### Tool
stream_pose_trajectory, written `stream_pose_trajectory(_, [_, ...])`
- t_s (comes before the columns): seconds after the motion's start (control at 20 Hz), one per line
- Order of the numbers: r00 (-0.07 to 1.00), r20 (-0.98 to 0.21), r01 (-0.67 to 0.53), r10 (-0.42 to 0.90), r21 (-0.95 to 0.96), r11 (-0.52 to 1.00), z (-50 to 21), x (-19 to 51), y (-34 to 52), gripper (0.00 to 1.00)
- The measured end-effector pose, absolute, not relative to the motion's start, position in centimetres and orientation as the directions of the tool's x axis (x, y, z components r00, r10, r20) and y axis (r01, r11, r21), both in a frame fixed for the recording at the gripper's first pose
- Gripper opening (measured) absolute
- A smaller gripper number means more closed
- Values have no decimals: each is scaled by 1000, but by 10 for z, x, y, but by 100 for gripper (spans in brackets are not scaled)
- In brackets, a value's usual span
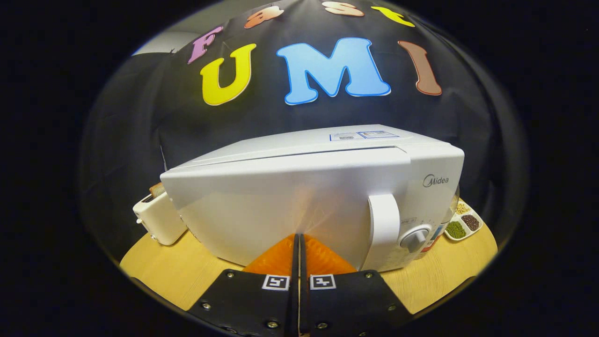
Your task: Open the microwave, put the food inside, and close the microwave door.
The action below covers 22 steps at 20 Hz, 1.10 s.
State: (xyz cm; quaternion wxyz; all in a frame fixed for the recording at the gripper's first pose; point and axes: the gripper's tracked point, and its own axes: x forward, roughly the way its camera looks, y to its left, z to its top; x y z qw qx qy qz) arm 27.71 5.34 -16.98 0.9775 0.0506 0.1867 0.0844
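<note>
A white microwave (pixel 299 196) stands on a round light-wood table (pixel 187 271), its door (pixel 281 206) closed flush against the body and filling the space just ahead of the gripper (pixel 298 238). The gripper's two fingers are pressed together with no gap and nothing held between them, their tips right at the lower part of the door front; whether they touch it cannot be told. The door is a plain, smooth white panel with a broad vertical handle (pixel 384 229) along its right side. Beside the handle, on the control strip, sits a round grey-centred dial (pixel 414 239) beneath a grey brand mark. A label lies on the flat top of the casing. To the left of the microwave, close beside it, a cream toaster (pixel 157 220) stands with a slice of bread (pixel 157 189) poking up from its slot. Behind the microwave's right corner, a white divided dish (pixel 464 223) holds green, dark and pale grains in separate compartments.
</note>
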Motion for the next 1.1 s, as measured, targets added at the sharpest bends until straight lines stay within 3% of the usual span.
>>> stream_pose_trajectory(0.2, [908,-372,-138,193,169,976,-164,267,53,1])
stream_pose_trajectory(0.3, [923,-339,-139,181,145,980,-151,253,50,8])
stream_pose_trajectory(1.1, [986,-145,-72,87,104,992,-52,78,23,8])
